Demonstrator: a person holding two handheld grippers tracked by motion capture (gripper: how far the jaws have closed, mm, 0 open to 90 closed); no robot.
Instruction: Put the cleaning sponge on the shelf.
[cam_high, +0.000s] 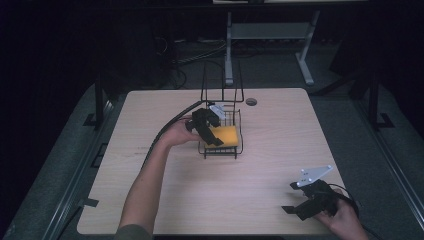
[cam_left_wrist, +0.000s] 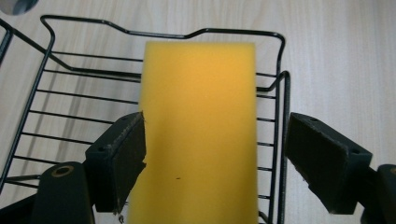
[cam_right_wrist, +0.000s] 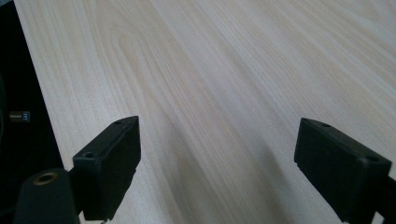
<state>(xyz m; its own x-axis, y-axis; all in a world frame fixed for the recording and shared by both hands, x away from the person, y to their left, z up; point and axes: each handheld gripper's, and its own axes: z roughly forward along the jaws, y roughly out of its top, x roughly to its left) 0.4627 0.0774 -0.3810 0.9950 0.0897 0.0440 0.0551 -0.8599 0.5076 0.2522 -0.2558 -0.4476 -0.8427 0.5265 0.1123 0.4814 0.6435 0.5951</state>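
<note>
A yellow sponge (cam_left_wrist: 198, 135) is seen lying in a black wire basket (cam_high: 235, 131) at the centre of the high view, on the pale wood counter (cam_high: 150, 125). The left gripper (cam_left_wrist: 215, 158) is held spread wide around the sponge; one jaw appears to touch it, the other stands apart. The right gripper (cam_high: 292, 200) is seen at the lower right, spread wide, nothing between its jaws.

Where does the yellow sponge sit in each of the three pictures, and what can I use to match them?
High view: the yellow sponge lies in the black wire basket, just above the table's middle, by the left hand-held gripper.
Left gripper view: the sponge runs up the centre between the open jaws, over the basket's wires.
Right gripper view: bare wooden table beyond the jaws.
Shared landmark: the pale wood tabletop.
</note>
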